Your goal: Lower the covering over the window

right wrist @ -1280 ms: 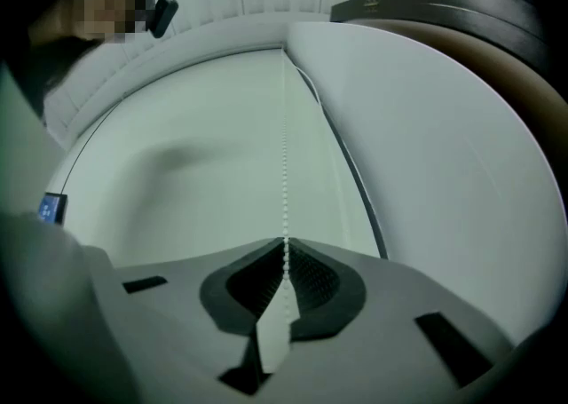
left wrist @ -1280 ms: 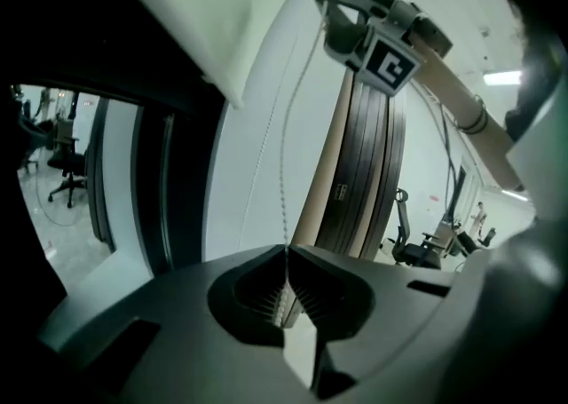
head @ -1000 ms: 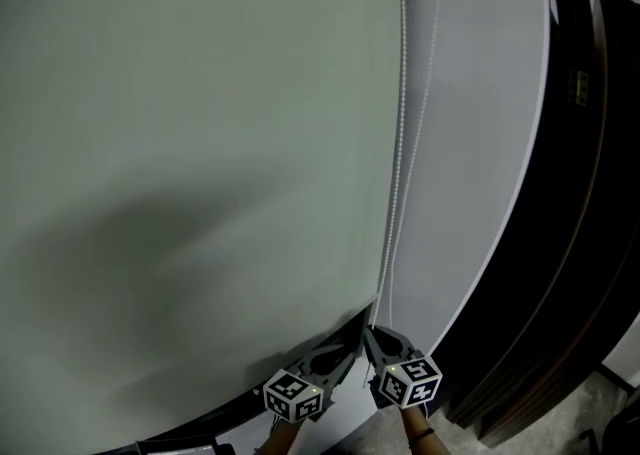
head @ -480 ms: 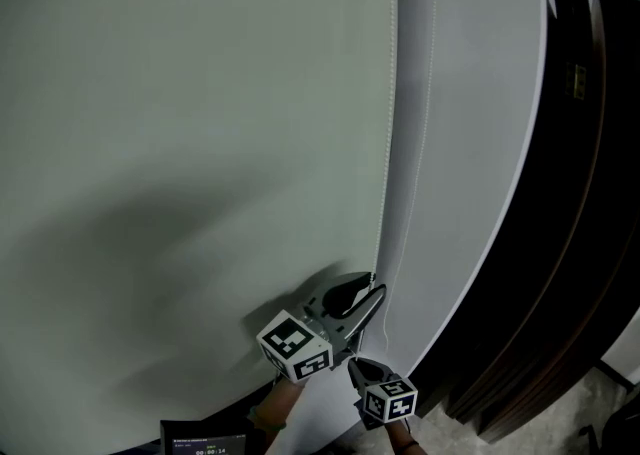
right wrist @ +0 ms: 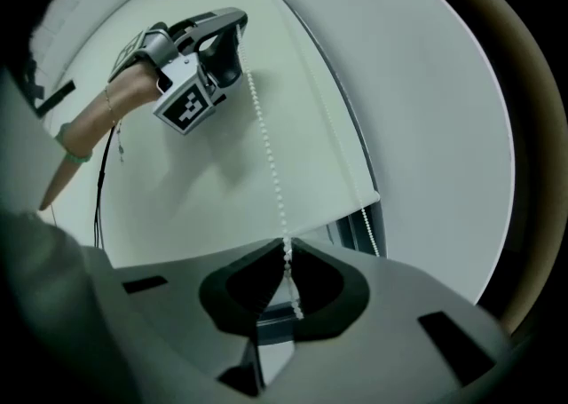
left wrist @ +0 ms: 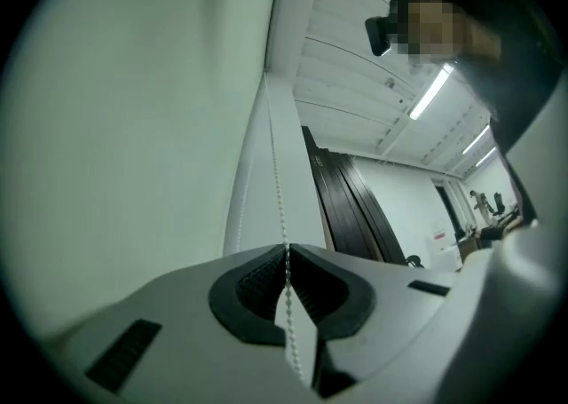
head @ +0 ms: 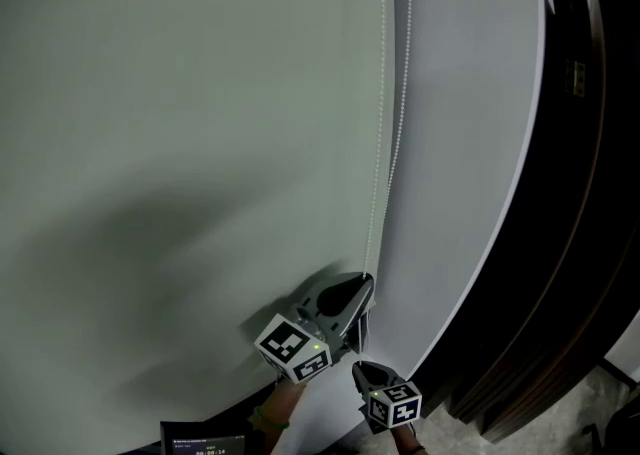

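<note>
A pale green roller blind (head: 180, 143) hangs over the window. Its white bead chain (head: 403, 93) runs down along the blind's right edge. My left gripper (head: 361, 285) is the upper one. Its jaws have just been closing, and they are now shut on the chain (left wrist: 275, 180), which runs straight between the pads. My right gripper (head: 358, 369) sits just below it, shut on the same chain (right wrist: 266, 154). In the right gripper view the left gripper (right wrist: 238, 25) is above, and the blind's bottom edge (right wrist: 355, 207) ends over a dark strip of window.
A white wall strip (head: 470, 143) runs right of the blind, with dark wooden panels (head: 580, 193) beyond it. A small screen (head: 205, 440) shows at the bottom left. The person's head-mounted camera (left wrist: 382, 31) and ceiling lights appear in the left gripper view.
The left gripper has risen up the chain, opened on the way and shut on it higher up. The right gripper has sunk lower, still shut on the chain.
</note>
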Tool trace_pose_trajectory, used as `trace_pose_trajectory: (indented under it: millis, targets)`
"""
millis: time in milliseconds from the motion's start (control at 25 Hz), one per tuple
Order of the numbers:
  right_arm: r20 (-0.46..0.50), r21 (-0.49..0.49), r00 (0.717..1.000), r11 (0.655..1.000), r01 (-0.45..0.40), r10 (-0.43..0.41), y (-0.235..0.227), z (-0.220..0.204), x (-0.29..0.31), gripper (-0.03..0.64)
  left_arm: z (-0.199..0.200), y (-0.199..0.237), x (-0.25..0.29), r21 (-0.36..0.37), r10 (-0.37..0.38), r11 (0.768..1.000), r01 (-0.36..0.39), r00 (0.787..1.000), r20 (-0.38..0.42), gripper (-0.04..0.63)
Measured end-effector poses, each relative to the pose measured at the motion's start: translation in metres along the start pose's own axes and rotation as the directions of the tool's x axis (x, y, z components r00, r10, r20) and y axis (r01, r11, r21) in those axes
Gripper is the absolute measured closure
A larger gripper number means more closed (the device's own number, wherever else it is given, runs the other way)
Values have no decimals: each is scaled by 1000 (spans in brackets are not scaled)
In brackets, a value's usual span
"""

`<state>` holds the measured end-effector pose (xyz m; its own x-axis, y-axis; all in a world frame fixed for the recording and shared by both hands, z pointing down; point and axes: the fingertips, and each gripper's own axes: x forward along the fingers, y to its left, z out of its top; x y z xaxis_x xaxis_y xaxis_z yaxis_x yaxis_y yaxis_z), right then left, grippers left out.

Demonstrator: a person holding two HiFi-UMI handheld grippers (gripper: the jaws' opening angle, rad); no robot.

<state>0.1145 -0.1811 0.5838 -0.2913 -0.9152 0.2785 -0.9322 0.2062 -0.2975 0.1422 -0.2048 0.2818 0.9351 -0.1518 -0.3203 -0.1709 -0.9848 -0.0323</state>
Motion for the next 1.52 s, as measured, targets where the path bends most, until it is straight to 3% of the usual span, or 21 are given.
trace_pose_trajectory:
  millis: [120, 200, 280, 440, 640, 720, 960, 1000, 1040, 1240, 1280, 1360, 1520]
  targets:
    - [34, -18, 999, 1000, -24, 25, 7, 17, -12, 594, -49, 7, -9, -10, 20, 1000, -22, 992, -124, 583]
    - [88, -17, 995, 999, -36, 37, 8, 37, -22, 581, -94, 12, -21, -78, 35, 996, -52, 978, -206, 583]
    - [156, -17, 986, 998, -55, 57, 9, 65, -33, 553, -141, 13, -37, -140, 42, 986, -89, 951, -308, 583]
    - [291, -46, 946, 990, -132, 140, 22, 142, -53, 505, -225, -10, -64, -192, -2, 975, -110, 864, -504, 583]
    - [372, -196, 901, 968, -157, 222, 37, 235, -57, 486, -307, -50, -97, -227, -98, 970, -89, 709, -698, 583]
    - [404, -233, 883, 960, -153, 239, 43, 266, -56, 486, -324, -64, -112, -261, -122, 960, -103, 684, -719, 583]
    - [542, -298, 798, 948, -110, 263, 63, 340, -76, 504, -333, -68, -120, -269, -125, 957, -111, 678, -724, 582]
    - [561, -289, 787, 952, -102, 255, 63, 346, -80, 578, -333, -66, -120, -271, -121, 955, -118, 679, -724, 583]
    - [571, -281, 782, 954, -101, 251, 62, 348, -82, 597, -333, -64, -121, -274, -117, 953, -127, 679, -724, 583]
    - [611, -232, 747, 962, -146, 261, 63, 346, -85, 601, -327, -61, -133, -276, -115, 952, -132, 683, -721, 581]
    - [606, -224, 753, 963, -146, 255, 62, 342, -83, 601, -326, -61, -137, -254, -101, 959, -129, 680, -726, 581]
    - [560, -215, 797, 969, -123, 226, 53, 322, -71, 601, -325, -63, -143, -204, -69, 972, -120, 681, -729, 572]
    - [456, -101, 880, 990, -97, 132, 11, 244, -38, 603, -308, -60, -136, -222, -36, 964, -148, 752, -659, 541]
